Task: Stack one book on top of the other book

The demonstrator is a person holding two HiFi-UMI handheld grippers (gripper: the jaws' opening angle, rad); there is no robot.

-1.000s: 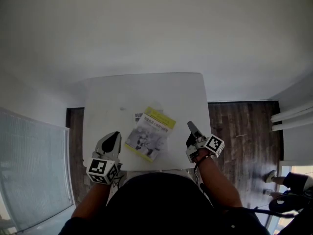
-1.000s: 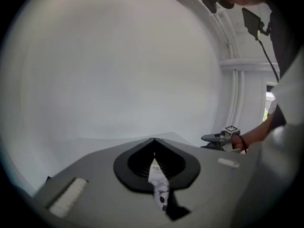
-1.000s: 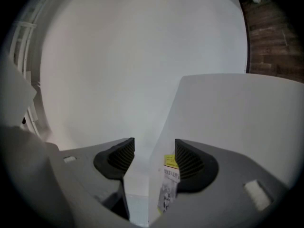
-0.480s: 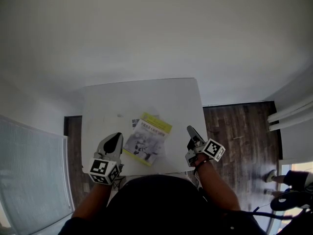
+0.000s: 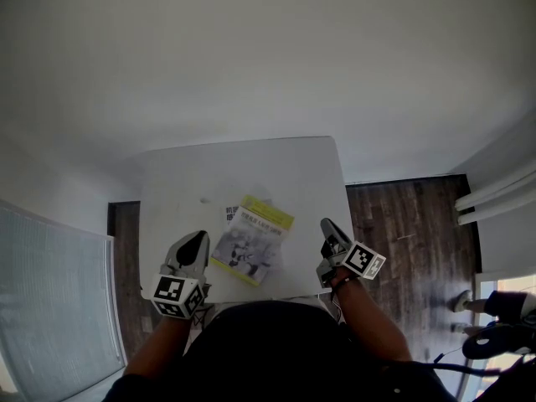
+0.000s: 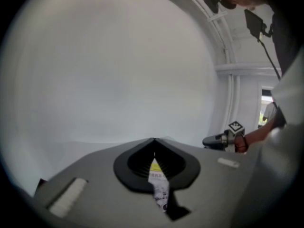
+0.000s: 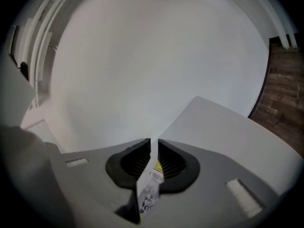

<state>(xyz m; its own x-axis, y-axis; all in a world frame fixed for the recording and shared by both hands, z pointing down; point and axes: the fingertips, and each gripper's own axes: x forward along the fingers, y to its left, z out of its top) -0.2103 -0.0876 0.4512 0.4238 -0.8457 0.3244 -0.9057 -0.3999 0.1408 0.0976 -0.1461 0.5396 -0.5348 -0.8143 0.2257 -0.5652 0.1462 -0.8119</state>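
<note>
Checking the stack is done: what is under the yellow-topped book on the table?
A second book: only its corner with dark print shows past the top book's far left edge. The rest is covered, so its cover cannot be read.

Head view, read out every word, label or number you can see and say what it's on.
Top book: print on its yellow band and cover, too small and blurred to read.
Lower book: dark print on its exposed corner, unreadable.
Left gripper, right gripper (jaws closing, nothing between): square black-and-white markers, no words.
</note>
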